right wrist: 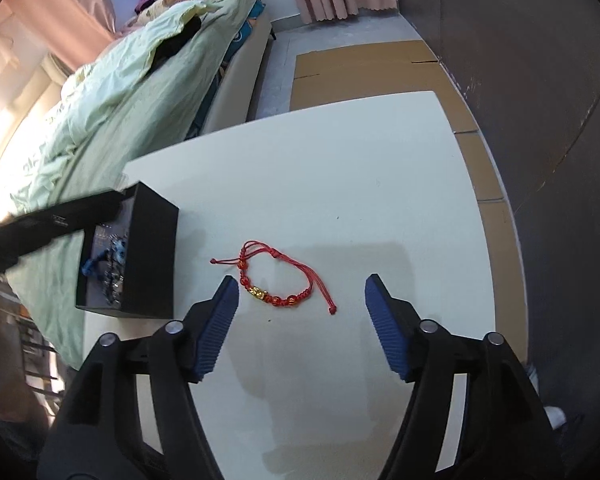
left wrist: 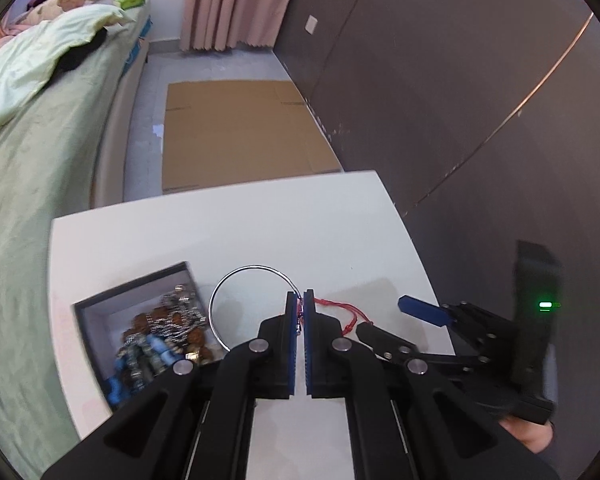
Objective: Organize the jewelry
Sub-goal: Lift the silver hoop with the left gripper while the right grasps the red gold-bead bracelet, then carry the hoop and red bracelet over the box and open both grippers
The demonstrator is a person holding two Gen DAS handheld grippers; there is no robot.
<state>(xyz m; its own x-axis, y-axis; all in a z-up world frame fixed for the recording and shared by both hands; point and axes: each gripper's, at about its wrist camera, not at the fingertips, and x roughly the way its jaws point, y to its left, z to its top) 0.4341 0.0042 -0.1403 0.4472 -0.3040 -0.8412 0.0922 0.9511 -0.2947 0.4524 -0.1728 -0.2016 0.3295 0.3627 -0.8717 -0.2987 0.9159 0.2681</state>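
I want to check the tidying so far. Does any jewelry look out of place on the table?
Yes. The red cord bracelet lies loose on the white table, outside the black box that holds the other pieces. The left hand-held gripper is shut on a silver bangle, not yet boxed.

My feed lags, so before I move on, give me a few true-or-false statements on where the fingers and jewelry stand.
1. The left gripper is shut on the silver bangle. True.
2. The right gripper is holding the red cord bracelet. False: its fingers are spread open, and the bracelet lies on the white table between them.
3. The black box is empty. False: beaded jewelry lies inside.
4. The box sits near the table's bed-side edge. True.
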